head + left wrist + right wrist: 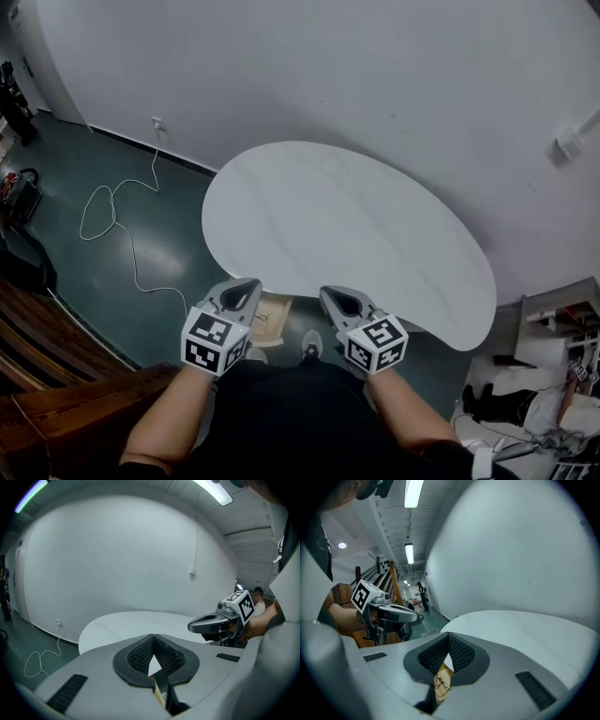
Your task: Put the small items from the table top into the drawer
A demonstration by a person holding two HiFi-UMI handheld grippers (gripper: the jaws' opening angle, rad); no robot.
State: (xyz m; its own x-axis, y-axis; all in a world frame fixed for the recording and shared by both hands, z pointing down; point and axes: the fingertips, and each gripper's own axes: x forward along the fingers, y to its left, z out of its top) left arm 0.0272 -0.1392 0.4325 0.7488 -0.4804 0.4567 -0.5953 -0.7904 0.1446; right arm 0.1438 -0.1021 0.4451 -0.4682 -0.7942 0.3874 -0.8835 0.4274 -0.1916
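Left tool (247, 285): the person's left hand is holding it in the lower middle of the head view, just short of the table's near edge. Its jaws are resting together, tips meeting, with nothing between them (153, 637).
Right tool (330, 294): it is sitting just right of the left one, at about the same height in the frame. Its jaws are pressing together too and gripping nothing (448, 635).
Tools together: they are hanging side by side, near each other but apart. Each is showing up at the edge of the other's view (193, 626) (414, 617).
Table (356, 225): the white oval top is filling the middle of the head view and stretching toward the lower right.
Drawer (273, 309): a light wooden drawer is sticking out from under the table's near edge, in the gap between the two tools.
Small item (442, 684): a thin black wiry thing is lying on the drawer's wooden bottom, showing through the slot under the right tool's jaws. In the head view it is appearing only as a dark squiggle (265, 320), and I cannot tell what it is.
Marker cubes: one is sitting on the back of each tool, left (214, 339) and right (378, 342).
Floor (159, 258): dark green flooring is showing left of the table.
Cable (101, 212): a white cable is looping across the floor in the left part of the frame.
Shoe (310, 345): a pale shoe tip is peeking out between the tools.
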